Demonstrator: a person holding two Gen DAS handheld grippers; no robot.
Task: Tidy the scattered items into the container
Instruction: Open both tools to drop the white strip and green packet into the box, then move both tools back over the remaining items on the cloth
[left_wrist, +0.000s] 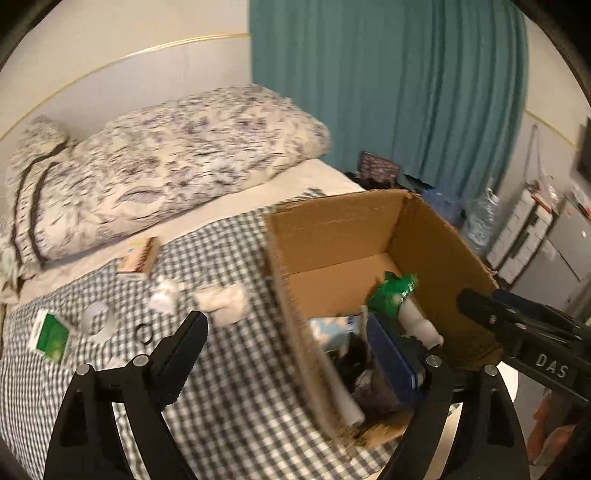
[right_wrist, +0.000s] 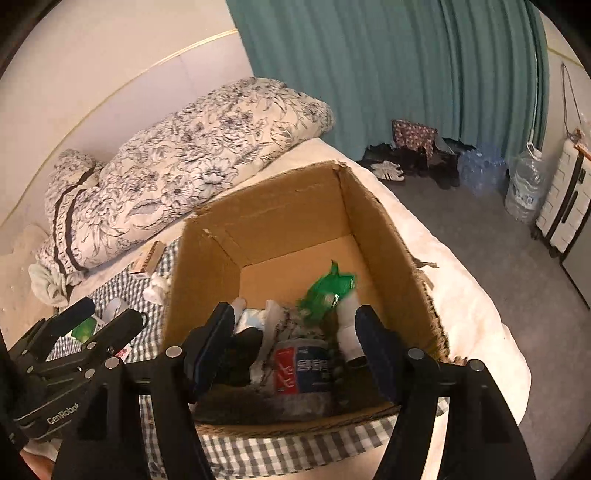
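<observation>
Left wrist view: cardboard box on bed, already holding green packet, white tube, blue box. Left hand-held gripper wide, nothing between jaws. Left on checked cloth — matchbox-like carton, crumpled tissue, cream wad, tape roll, green-white pack, black ring.

Right wrist view: right hand-held gripper open over box, empty; can inside. Judgement — roughly half done, 6 items outstanding.
</observation>
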